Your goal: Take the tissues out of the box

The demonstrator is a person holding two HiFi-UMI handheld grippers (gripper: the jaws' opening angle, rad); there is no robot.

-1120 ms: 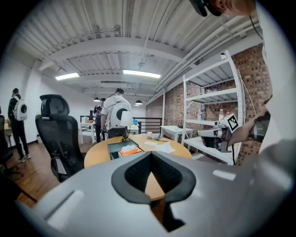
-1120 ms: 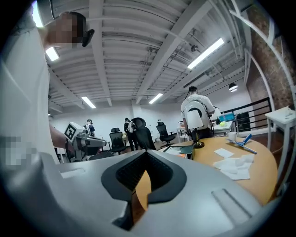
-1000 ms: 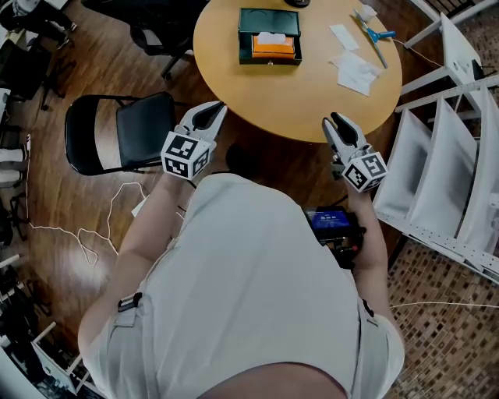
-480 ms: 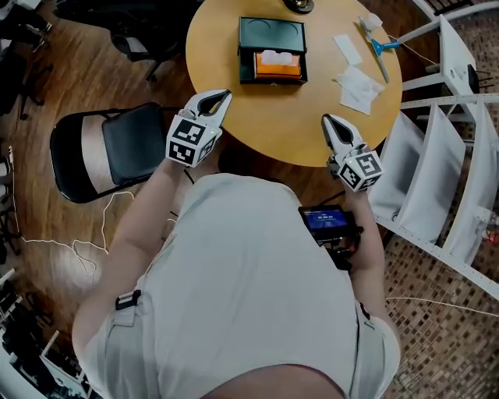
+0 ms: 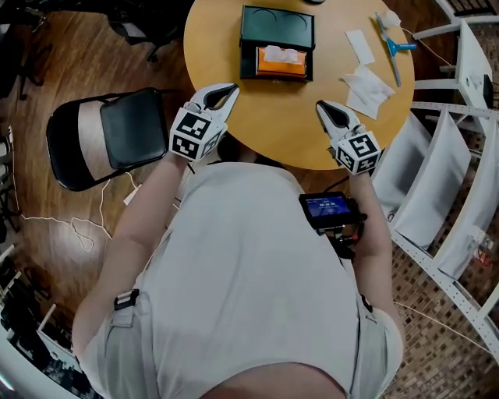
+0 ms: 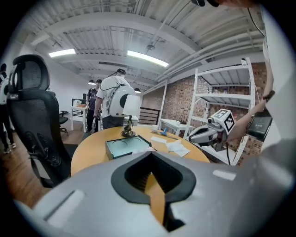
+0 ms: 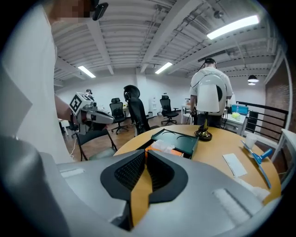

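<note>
A dark green tissue box (image 5: 277,23) lies on the round wooden table (image 5: 273,117), and a white tissue (image 5: 282,53) sticks out of its orange opening. My left gripper (image 5: 232,90) hovers over the table's near edge, short of the box, shut and empty. My right gripper (image 5: 321,107) is at the near right edge; its tips look together, just starting to open, with nothing between them. The left gripper view shows the box (image 6: 127,147) beyond the closed left gripper (image 6: 150,153). The right gripper view shows the box (image 7: 178,139) past the right gripper (image 7: 144,152).
Loose tissues (image 5: 366,86) and a blue tool (image 5: 394,48) lie on the table's right side. A black chair (image 5: 109,136) stands to the left and a white shelf rack (image 5: 460,156) to the right. A lamp base (image 7: 203,135) sits behind the box, and a person (image 7: 210,99) stands beyond it.
Both grippers have moved forward, from short of the table to over its near edge. The table and box now sit closer in the head view.
</note>
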